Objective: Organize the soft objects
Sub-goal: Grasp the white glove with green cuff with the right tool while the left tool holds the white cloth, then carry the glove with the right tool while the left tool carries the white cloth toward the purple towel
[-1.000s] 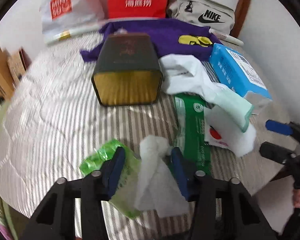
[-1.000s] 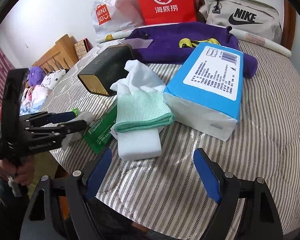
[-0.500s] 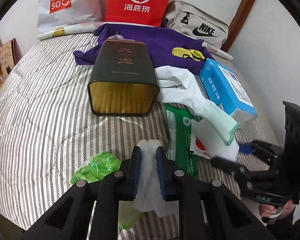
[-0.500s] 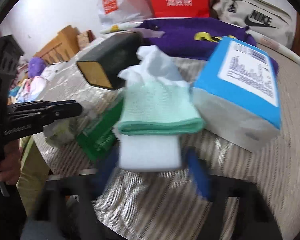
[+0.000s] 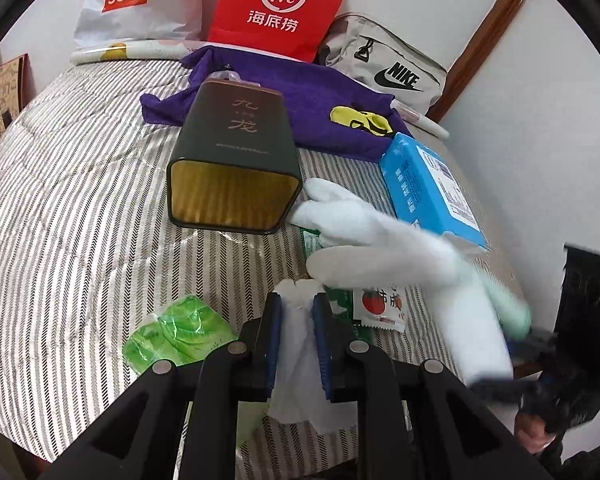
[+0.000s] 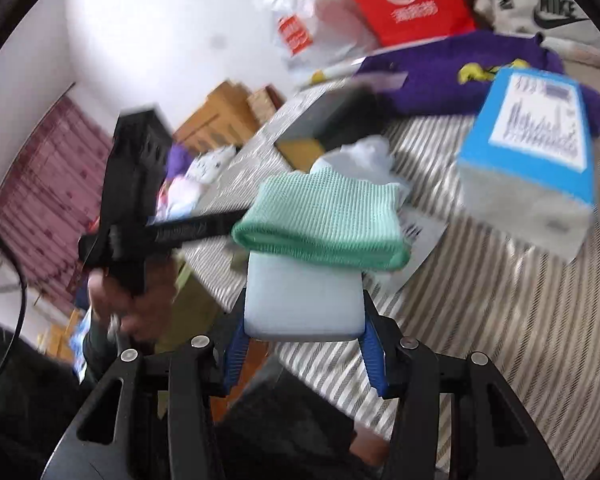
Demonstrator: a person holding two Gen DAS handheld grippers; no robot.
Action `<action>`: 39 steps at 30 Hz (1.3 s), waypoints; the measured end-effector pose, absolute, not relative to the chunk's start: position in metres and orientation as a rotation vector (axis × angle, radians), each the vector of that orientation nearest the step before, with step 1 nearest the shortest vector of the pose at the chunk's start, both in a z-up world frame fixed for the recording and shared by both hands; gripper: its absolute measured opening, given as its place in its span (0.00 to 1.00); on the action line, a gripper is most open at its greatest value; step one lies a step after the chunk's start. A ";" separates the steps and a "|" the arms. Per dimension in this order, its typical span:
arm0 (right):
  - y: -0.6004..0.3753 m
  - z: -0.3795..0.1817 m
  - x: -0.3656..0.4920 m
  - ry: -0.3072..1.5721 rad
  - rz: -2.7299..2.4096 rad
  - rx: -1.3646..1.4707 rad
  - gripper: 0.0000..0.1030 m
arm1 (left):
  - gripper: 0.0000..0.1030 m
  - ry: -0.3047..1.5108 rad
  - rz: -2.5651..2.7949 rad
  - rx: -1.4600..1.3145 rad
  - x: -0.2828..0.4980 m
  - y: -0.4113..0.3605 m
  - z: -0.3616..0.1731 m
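Since the earlier frame both pairs of jaws have been closing, and the white sponge (image 6: 302, 300) with the green-cuffed glove (image 6: 320, 220) on it is now lifted off the striped bedcover (image 5: 80, 220). On the left I see my left gripper (image 5: 298, 316) clenched on a crumpled white tissue (image 5: 296, 344), just beside a green plastic wrapper (image 5: 176, 332). To the right, my right gripper (image 6: 304, 344) grasps the sponge at its sides, near the blue tissue pack (image 6: 532, 148).

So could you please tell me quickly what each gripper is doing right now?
Left gripper: closed on the white tissue.
Right gripper: closed on the white sponge block.
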State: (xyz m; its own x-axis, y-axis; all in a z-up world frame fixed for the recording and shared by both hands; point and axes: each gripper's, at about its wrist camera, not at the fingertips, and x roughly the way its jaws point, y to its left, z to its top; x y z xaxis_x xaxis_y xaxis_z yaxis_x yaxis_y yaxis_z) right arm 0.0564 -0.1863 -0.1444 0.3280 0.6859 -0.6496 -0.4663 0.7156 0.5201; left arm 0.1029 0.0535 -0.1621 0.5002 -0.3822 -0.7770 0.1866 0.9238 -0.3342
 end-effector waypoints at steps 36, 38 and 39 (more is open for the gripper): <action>-0.200 -0.160 0.126 1.019 0.545 0.400 0.47 | 0.16 1.029 -0.336 -0.221 0.105 0.059 -0.172; -0.199 -0.163 0.130 1.029 0.537 0.382 0.08 | 0.16 1.029 -0.336 -0.221 0.105 0.059 -0.171; -0.199 -0.163 0.129 1.023 0.543 0.376 0.07 | 0.16 1.027 -0.337 -0.217 0.105 0.058 -0.170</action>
